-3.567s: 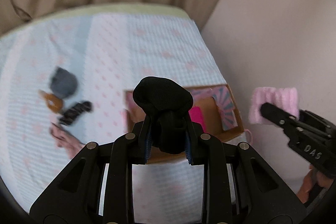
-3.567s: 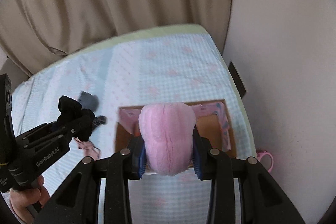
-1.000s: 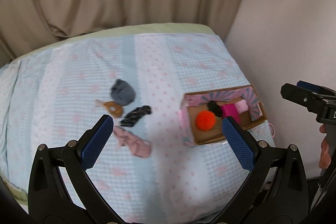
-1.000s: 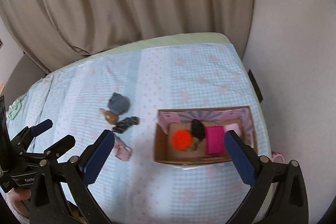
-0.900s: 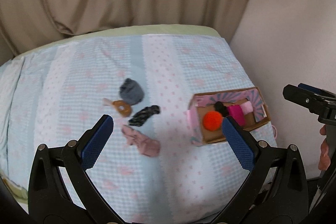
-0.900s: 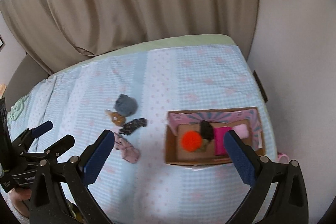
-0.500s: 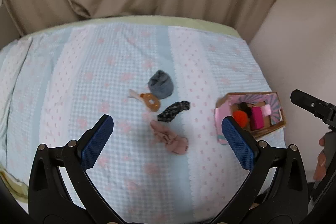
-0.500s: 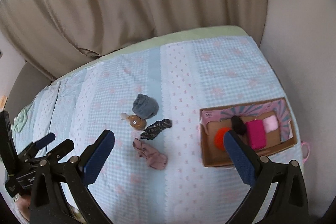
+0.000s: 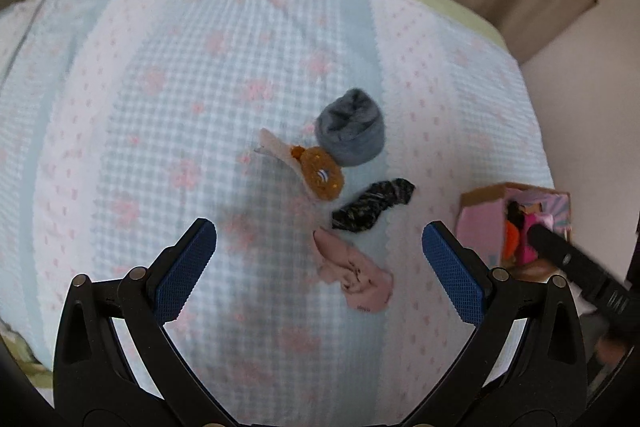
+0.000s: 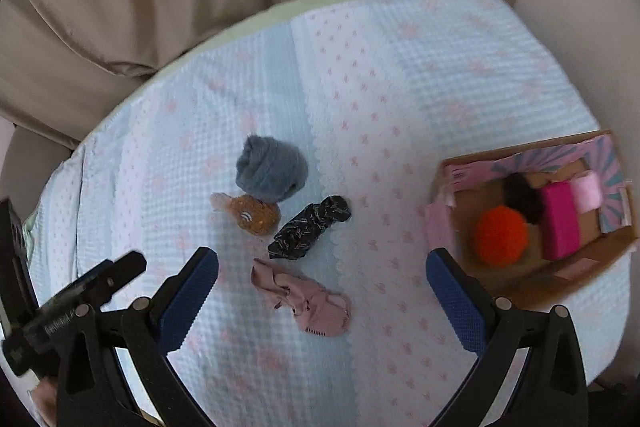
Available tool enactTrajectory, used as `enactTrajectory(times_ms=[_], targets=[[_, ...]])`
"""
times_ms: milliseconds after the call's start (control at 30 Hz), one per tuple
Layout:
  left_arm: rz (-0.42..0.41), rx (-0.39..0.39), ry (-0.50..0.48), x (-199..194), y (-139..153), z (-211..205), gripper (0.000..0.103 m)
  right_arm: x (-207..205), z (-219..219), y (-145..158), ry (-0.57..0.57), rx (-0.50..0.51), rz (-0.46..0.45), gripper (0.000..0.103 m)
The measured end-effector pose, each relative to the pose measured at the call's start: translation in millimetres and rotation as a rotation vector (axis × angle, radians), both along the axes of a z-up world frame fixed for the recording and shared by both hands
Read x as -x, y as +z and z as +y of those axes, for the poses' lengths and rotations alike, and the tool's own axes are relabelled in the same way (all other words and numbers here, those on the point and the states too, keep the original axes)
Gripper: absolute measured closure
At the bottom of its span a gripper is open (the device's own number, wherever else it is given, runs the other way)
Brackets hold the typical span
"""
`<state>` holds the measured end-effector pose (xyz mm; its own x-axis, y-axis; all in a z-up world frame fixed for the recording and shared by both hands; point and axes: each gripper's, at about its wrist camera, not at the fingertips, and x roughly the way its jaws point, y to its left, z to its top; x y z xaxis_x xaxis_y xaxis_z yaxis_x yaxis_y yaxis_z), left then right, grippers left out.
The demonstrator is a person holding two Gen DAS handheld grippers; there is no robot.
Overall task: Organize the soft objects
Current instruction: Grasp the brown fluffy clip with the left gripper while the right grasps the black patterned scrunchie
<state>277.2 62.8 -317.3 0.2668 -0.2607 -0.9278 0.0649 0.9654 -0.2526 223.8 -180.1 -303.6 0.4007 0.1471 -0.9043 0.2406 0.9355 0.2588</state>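
Entry: soft objects on a bed, part sorted into a cardboard box.

Left tongs [image 9: 319, 263]: spread wide, empty, above the loose items. Right tongs [image 10: 322, 281]: spread wide, empty, also above the loose items, with the box off to their right.

Loose on the bed cover [image 10: 400, 75], count four, clustered near the middle:
- One grey rolled sock [image 10: 271, 169], farthest from the tongs.
- One mustard-brown knitted piece [image 10: 256, 215] with a pale tail, touching the grey roll.
- One black patterned cloth [image 10: 310, 227], twisted, just beside the brown piece.
- One dusty-pink crumpled cloth [image 10: 304, 297], nearest the tongs.

In the cardboard box [image 10: 592, 267], count four visible:
- One orange pom-pom [image 10: 502, 235].
- One black soft item [image 10: 522, 203].
- One magenta block [image 10: 560, 223].
- One pale pink plush [image 10: 586, 193].
Anything beneath these cannot be told.

Risks, as judged:
- The brown piece and grey roll touch; tongs closing on one may drag or lift the other.
- The pink cloth lies flat and crumpled; pads may pinch the bed cover with it, or catch only a fold so it slips free.
- The black cloth may untwist and trail when lifted.
- Both tongs aim at one small cluster and could collide.
- The box sits at the bed's edge near the wall; a nudge could push it off.
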Motion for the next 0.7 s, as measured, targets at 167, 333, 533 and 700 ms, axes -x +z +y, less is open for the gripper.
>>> enactTrajectory(times_ms=[167,333,533,700], targets=[[0.083,-0.010,0.005,-39,-57,-11,0.002,-26,6,-60,0.000,-0.036,0.057,0.000],[0.159,-0.017,-0.006,-64,-107,-25,0.009,-45,8,-106,0.003,-0.053,0.086,0.000],[0.220,-0.025,-0.014,-82,-152,-38,0.017,-61,14,-147,0.018,-0.052,0.119,0.000],[0.238,-0.050,-0.014,-90,-180,-46,0.026,-71,16,-173,0.007,-0.082,0.160,0.008]])
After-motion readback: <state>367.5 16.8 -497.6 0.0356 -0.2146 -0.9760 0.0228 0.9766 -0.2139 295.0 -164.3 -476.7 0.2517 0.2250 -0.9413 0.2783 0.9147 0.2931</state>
